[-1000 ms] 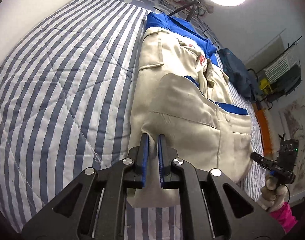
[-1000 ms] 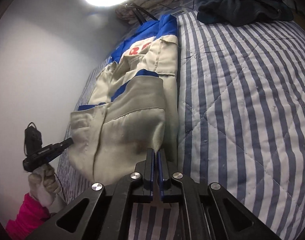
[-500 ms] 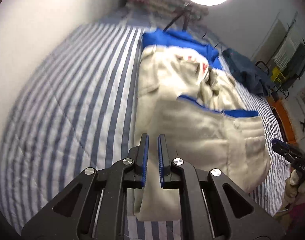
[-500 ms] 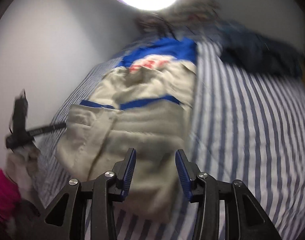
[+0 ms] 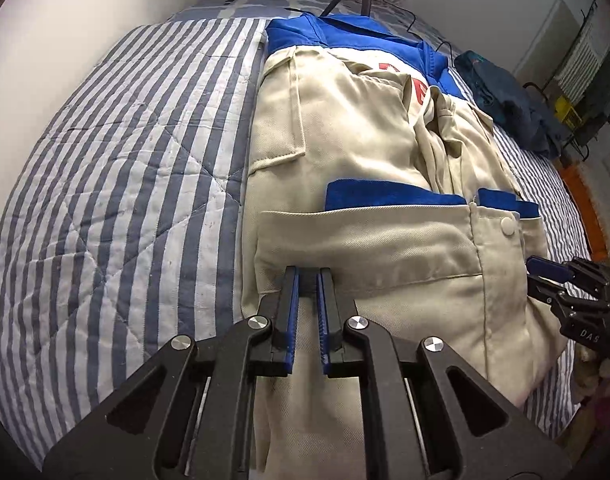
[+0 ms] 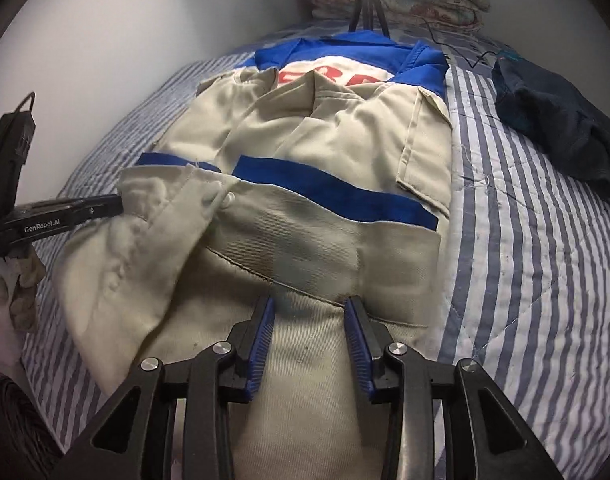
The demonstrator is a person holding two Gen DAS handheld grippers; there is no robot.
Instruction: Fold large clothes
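**A:** Which step was in hand there?

**B:** By my reading, a fold had just been laid. The beige and blue jacket (image 5: 357, 184) lay lengthwise on the striped quilt (image 5: 117, 184), stretching away ahead of both pairs of fingers, and its hem end was doubled up over the body, so the blue band sat just beyond the folded edge.

**A:** And the grippers?

**B:** The left gripper (image 5: 307, 276) hovered over the near left part of that fold with its fingers nearly together, only a narrow gap between the blue pads. Cloth showed through the gap, but I couldn't see any of it pinched, so I took it as holding nothing. The right gripper (image 6: 309, 308) had its fingers spread wide above the beige cloth, tips close to the stitched seam, also gripping nothing.

**A:** What did the next move call for?

**B:** Probably another fold. The doubled part bulged loosely on the side away from the right fingers, so I'd judge the left gripper needed to part its fingers first, then both should take the near corners and carry them toward the collar beyond the fingertips.

**A:** Any containers?

**B:** None on the bed. A dark garment (image 6: 561, 120) lay heaped on the quilt well beyond and to the right of the right fingers. A wire rack stood past the bed's edge in the left view, its contents too small to tell.
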